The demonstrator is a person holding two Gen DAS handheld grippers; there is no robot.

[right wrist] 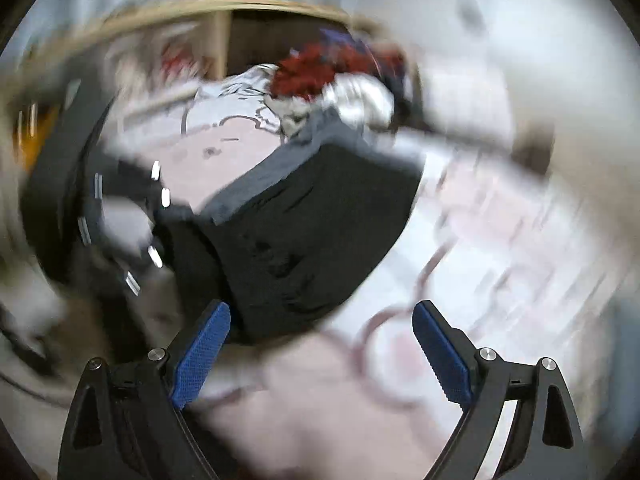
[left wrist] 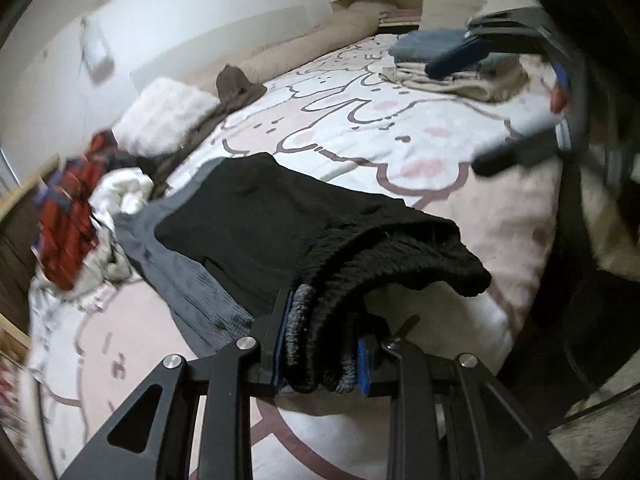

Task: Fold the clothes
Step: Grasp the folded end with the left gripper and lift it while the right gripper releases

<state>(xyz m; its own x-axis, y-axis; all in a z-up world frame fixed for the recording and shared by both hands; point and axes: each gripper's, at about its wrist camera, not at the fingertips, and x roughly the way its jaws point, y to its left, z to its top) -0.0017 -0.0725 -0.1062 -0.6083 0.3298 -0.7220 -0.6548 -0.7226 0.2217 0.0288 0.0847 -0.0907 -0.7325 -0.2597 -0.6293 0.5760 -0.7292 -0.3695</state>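
The left tool (left wrist: 320,350) is clamping a thick bunch of layered cloth between its blue pads (left wrist: 365,368): the black ribbed garment (left wrist: 280,232) together with a grey knit edge (left wrist: 301,320), gathered at one folded end. Holding all the layers in one pinch looks like the way to keep the fold from springing apart while the piece is being handled. The rest of the garment is lying across the bed (left wrist: 400,136), partly over a grey piece of clothing (left wrist: 188,276) spread under it on the pink-and-white cartoon quilt.

The right tool (right wrist: 320,344) is standing wide open with nothing between its pads, and its view is heavily smeared; it is hanging over the quilt just beside the garment's near edge, free for a fresh hold, I would guess. From the left side the same tool (left wrist: 516,108) is showing near the bed's far edge, apart from the cloth.

A heap of unfolded laundry, red plaid (left wrist: 68,216) and white among it, is waiting beyond the garment, while a folded stack (left wrist: 432,46) is sitting at the far corner, so the job seems partway through.
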